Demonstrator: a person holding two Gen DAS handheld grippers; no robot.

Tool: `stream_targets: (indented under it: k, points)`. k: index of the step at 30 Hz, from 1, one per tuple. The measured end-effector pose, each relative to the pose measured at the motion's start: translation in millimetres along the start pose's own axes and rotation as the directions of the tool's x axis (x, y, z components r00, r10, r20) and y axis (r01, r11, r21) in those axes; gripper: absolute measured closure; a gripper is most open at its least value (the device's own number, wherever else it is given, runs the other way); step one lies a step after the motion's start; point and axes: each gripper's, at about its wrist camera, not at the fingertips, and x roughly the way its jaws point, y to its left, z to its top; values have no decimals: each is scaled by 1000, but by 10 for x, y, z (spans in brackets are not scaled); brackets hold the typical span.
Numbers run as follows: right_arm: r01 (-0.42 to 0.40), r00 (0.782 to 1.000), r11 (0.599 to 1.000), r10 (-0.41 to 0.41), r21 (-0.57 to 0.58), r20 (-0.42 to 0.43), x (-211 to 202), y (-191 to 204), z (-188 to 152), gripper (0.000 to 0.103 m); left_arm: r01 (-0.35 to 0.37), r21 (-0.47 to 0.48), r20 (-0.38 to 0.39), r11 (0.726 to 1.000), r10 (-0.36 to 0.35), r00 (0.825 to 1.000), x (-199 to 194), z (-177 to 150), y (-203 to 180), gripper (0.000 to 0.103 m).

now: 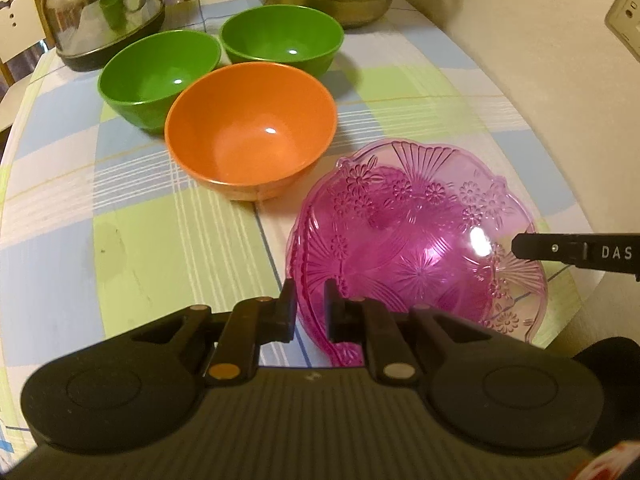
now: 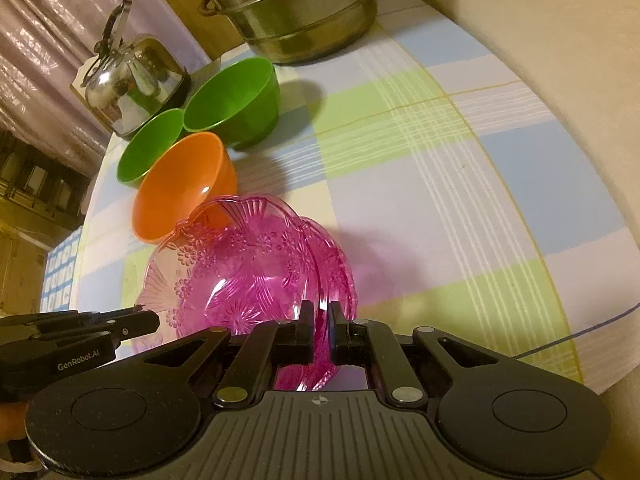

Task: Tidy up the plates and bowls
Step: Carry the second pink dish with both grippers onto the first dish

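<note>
Between both grippers' clenched fingers [image 1: 289, 312] sits the pink dish [image 1: 416, 236] rim, gripped at opposite sides.

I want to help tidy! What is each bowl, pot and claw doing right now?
Pink dish: upright, gripped at two rim spots.
Left claw: shut on the pink dish.
Right claw: shut on the pink dish.
Orange bowl: upright, empty.
Two green bowls: upright, empty.
Kettle: upright.
Steamer pot: upright.

Both grippers, left gripper [image 1: 310, 312] and right gripper [image 2: 320, 334], are matte black with ribbed grey bases, round side caps, silver and brass pivot pins, and white "GenRobot.AI" lettering
</note>
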Motion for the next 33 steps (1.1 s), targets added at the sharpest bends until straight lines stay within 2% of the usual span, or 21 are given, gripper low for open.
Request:
stream_targets:
  k: [8, 33]
  points:
    - [8, 1000, 1000, -8, -21, -11, 162, 16, 0, 96, -1, -30, -7, 1000, 0, 1000, 126, -42, 35, 91]
    - [7, 999, 1000, -8, -23, -34, 365, -69, 18, 96, -4, -33, -18, 999, 4, 1000, 335, -58, 38, 90]
